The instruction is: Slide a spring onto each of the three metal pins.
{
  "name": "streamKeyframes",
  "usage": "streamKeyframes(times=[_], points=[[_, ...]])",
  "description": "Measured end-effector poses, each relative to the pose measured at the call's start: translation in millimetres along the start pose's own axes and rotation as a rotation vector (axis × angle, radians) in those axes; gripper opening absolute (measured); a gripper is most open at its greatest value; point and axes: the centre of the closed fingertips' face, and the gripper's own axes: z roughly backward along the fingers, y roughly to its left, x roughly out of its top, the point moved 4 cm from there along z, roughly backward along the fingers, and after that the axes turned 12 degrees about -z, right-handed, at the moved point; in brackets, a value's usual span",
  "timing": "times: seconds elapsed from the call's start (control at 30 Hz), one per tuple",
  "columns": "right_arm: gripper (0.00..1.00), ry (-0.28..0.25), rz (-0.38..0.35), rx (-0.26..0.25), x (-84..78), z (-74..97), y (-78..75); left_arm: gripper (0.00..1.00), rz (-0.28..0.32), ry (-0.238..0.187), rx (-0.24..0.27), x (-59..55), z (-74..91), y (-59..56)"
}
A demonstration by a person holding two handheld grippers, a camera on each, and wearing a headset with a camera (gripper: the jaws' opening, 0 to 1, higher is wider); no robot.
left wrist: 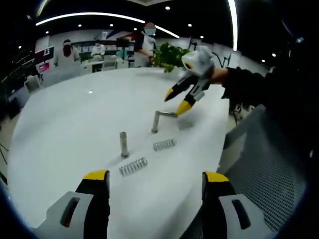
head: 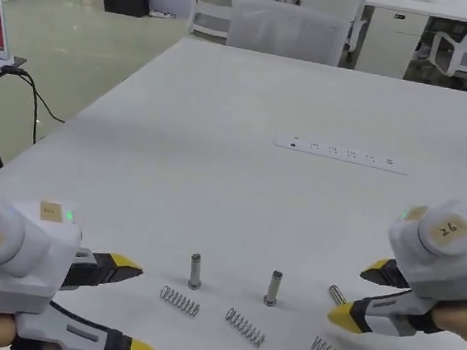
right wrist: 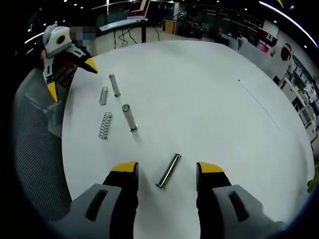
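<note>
Pin [right wrist: 168, 171] lying flat, between right tool [right wrist: 167, 167] jaws

A wide white table [head: 220, 141] carries a white power strip [head: 339, 153]. Grey office chairs [head: 289, 27] stand at its far edge on a pale, glossy floor [head: 73, 35]. Long ceiling lights [left wrist: 232, 20] glow overhead, and what is probably a green plant [left wrist: 169, 56] stands beyond.

Springs [head: 245, 327] lie before the pins [head: 273, 288] (rightmost toppled) on the table [head: 218, 165].
</note>
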Motion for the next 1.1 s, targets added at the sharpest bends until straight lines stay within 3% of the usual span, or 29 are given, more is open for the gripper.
streamKeyframes(times=[0.27, 0.63, 1.1], points=[[0.31, 0.044, -0.055, -0.011, -0.5, -16.3, -5.4, 0.71, 0.000, 0.001, 0.002, -0.3, 0.5, 0.3], [0.12, 0.073, -0.117, -0.042, 3.2, -26.4, -12.6, 0.71, 0.000, 0.008, 0.003, -1.1, 0.3, 0.3], [0.07, 0.116, -0.176, -0.068, 1.4, -34.6, -14.5, 0.70, 0.000, 0.006, 0.002, -0.9, 0.5, -0.1]])
